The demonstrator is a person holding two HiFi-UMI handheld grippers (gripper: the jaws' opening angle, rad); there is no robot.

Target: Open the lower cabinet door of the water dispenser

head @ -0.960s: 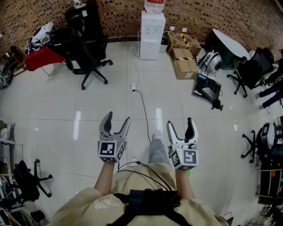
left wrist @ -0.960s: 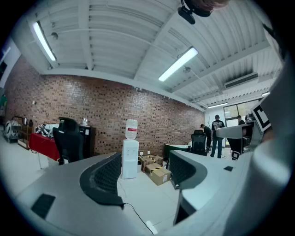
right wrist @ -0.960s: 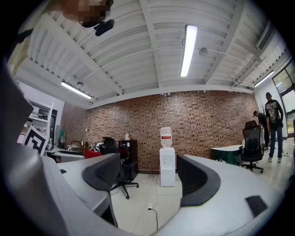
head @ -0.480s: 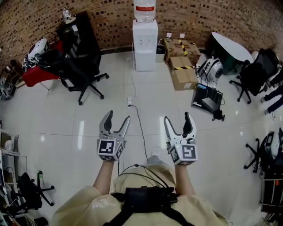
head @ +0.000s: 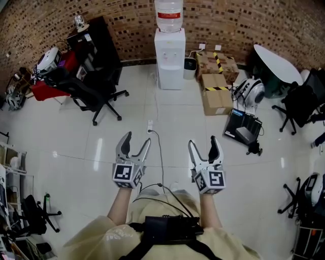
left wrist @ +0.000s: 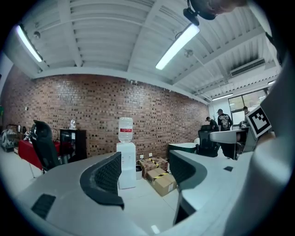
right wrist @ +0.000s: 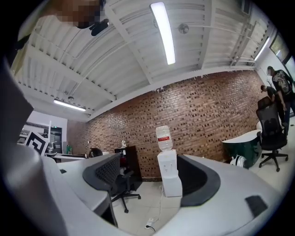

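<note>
Left gripper (head: 137, 138): held out at waist height; jaws spread; its own view shows only floor and the far dispenser in the gap.
Right gripper (head: 203, 142): level with the left, a little apart from it; jaws spread and empty, with the dispenser framed between them far off.
Floor (head: 101, 147): glossy white tile, an open stretch from the person to the far wall.
Power strip (head: 150, 125): on the floor just ahead of the grippers; a dark cable (head: 160, 157) runs back from it toward the person.
Chair (head: 94, 94): black office chair, left of the straight path, mid-distance.
Boxes (head: 214, 86): cardboard, taped, on the floor near the dispenser's right side.
Dispenser (head: 170, 48): white, upright against the brick wall, bottle (head: 169, 14) on top; well apart from both grippers.
Lower door (head: 170, 76): on the dispenser's front; looks shut; any handle is too small to tell.
Done: nothing on the door itself; judged to be the approach stage only.
Left: close the distance, find the door's edge or handle, take hold with one gripper, and swing the door open.
</note>
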